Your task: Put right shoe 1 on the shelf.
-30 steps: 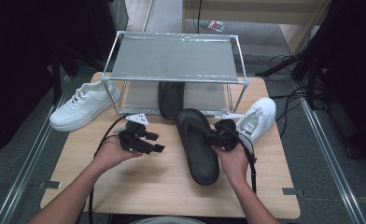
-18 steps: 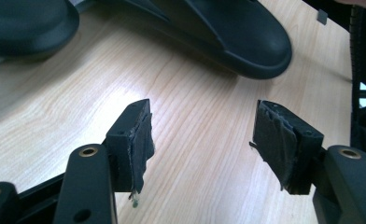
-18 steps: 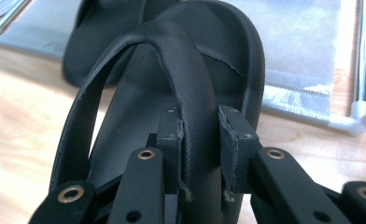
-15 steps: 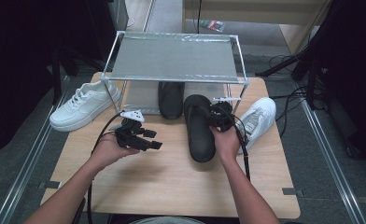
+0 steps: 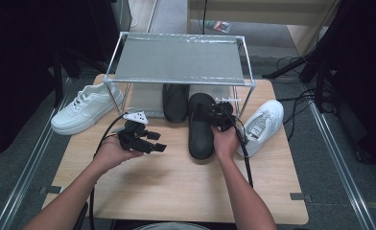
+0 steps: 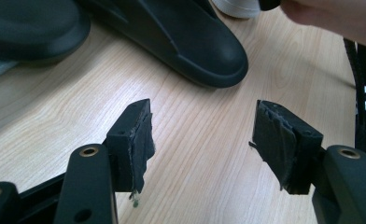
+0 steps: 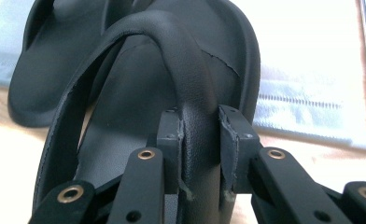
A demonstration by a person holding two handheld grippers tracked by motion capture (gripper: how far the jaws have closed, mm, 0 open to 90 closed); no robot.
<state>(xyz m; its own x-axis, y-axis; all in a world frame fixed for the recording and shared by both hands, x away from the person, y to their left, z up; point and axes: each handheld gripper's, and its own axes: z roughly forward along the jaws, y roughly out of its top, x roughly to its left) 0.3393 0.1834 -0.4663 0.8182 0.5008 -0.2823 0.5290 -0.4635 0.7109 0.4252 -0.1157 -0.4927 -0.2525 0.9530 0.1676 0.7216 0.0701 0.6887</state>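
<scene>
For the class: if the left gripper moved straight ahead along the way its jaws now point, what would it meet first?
Most likely the black sandal held by the right gripper. The left gripper is open and empty, with bare wooden table between its jaws and the sandal's rounded end directly ahead. Depth is hard to judge, so it might graze the table first.

A light wooden table with rounded corners stands on grey carpet; metal rails run along the floor on both sides; black cables trail across the floor at the right; dark furniture stands in shadow at left and right; beyond, a pale wooden panel catches brighter light.
</scene>
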